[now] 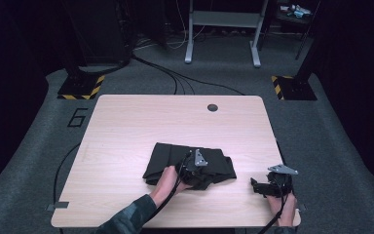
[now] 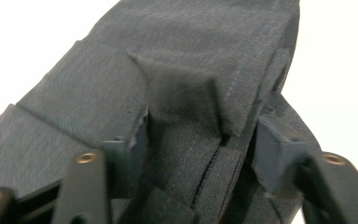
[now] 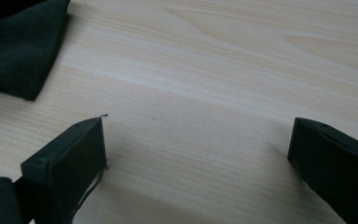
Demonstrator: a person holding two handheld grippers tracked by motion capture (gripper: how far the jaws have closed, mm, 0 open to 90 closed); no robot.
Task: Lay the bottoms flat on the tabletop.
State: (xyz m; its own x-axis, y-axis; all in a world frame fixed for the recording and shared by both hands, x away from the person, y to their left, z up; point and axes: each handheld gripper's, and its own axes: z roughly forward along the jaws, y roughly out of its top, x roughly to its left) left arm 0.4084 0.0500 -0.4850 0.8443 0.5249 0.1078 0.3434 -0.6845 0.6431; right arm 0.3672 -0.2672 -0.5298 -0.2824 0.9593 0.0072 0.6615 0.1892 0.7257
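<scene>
**Dark garment on the counter, left gripper in its folds**

The pale wood counter stands on grey carpeted floor, with a small round grommet hole near its far edge. A black folded garment, stitched along seams like trousers, lies on the near half of the counter, a little left of centre.

A person's left hand holds the left gripper down on the garment's near right portion. In the left gripper view the cloth bunches up between the jaws, which stand partly apart with a raised fold and a seam lying between them; whether they actually pinch the cloth cannot be told.

The right hand holds the right gripper near the counter's near right corner, well apart from the garment. In the right gripper view its jaws are spread wide over bare wood, with a corner of the garment at the upper left.
</scene>
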